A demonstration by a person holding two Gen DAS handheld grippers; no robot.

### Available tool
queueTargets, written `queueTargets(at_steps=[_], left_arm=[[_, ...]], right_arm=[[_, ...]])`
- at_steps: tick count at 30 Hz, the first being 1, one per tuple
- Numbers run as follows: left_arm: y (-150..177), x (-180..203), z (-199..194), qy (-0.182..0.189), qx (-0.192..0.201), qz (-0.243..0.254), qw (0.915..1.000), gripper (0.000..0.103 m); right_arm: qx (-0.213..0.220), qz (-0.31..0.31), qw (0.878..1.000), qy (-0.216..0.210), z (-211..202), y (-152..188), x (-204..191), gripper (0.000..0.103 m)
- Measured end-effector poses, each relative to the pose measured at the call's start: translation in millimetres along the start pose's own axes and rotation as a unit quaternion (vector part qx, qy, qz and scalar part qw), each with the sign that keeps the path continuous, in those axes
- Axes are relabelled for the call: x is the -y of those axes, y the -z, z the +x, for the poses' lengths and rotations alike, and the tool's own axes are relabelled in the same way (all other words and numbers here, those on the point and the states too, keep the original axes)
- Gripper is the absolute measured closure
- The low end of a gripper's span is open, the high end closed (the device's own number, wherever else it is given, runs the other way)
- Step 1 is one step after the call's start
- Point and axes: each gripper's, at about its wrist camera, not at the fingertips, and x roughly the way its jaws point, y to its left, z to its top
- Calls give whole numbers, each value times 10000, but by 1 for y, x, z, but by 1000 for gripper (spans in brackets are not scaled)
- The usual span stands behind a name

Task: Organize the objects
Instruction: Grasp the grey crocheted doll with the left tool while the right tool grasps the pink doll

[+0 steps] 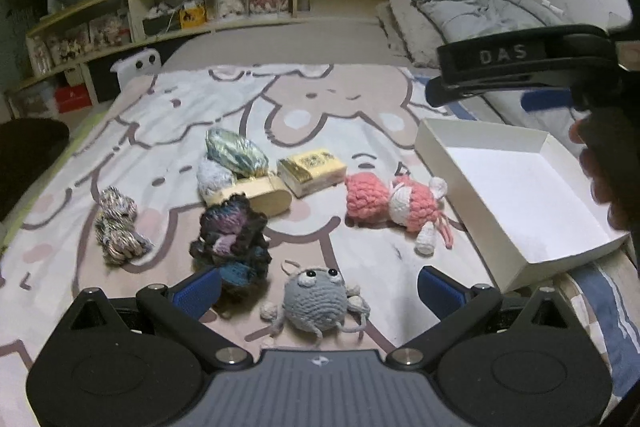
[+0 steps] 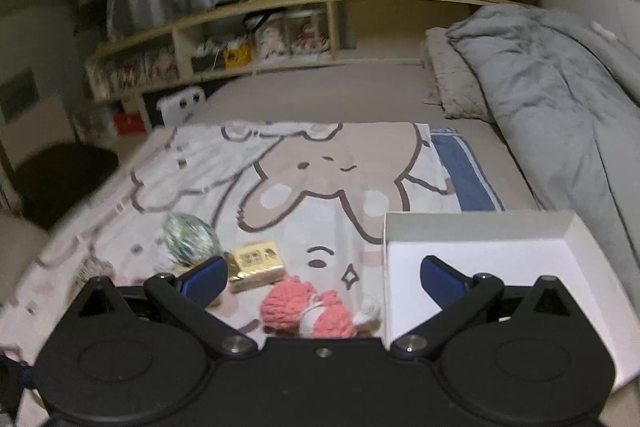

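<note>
On the cartoon blanket (image 1: 320,107) lie a grey crochet crab (image 1: 316,301), a pink crochet doll (image 1: 392,203), a dark purple-blue knitted piece (image 1: 232,239), a mottled yarn skein (image 1: 116,227), a gold packet (image 1: 312,169), a wooden oval box (image 1: 260,199) and a blue-green yarn ball (image 1: 236,151). My left gripper (image 1: 320,291) is open just above the crab, holding nothing. An empty white box (image 1: 520,187) sits at the right. My right gripper (image 2: 324,283) is open, hovering over the doll (image 2: 308,315) and the white box's left rim (image 2: 386,267).
A grey duvet (image 2: 540,87) and a pillow (image 2: 448,87) lie at the bed's far right. A wooden shelf (image 1: 224,7) with dolls and boxes runs behind the bed. A dark chair (image 1: 28,155) stands at the left edge. A hand (image 1: 600,167) holds the right gripper (image 1: 436,81).
</note>
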Motion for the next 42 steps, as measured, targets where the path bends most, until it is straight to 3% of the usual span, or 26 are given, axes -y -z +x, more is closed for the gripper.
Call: queueTargets(at_steps=[6, 12, 19, 25, 28, 30, 34, 42], left_arm=[[2, -1, 31, -136, -144, -327, 9993, 4], [6, -5, 56, -134, -449, -479, 9978, 11], [12, -17, 72, -135, -802, -850, 9931, 20], [14, -22, 83, -93, -1013, -1027, 9895, 31], [15, -22, 85, -55, -1029, -1036, 9893, 36], [14, -22, 85, 5, -1012, -1042, 9894, 42], [13, -20, 84, 107, -970, -968, 9905, 52], [7, -20, 71, 54, -735, -917, 9931, 53]], right_arm=[[-34, -1181, 9930, 30, 36, -1, -9, 0], [-566, -2230, 9726, -331, 70, 4, -18, 0], [-1289, -2786, 9501, -560, 110, 20, -28, 0], [-1858, -3483, 9168, -608, 138, 42, -39, 22], [-1981, -3603, 9103, -486, 147, 50, -39, 33], [-2014, -3580, 9103, -520, 149, 53, -38, 50], [-1885, -3415, 9192, -534, 142, 55, -36, 51], [-1687, -2417, 9533, -663, 114, 42, -25, 51]])
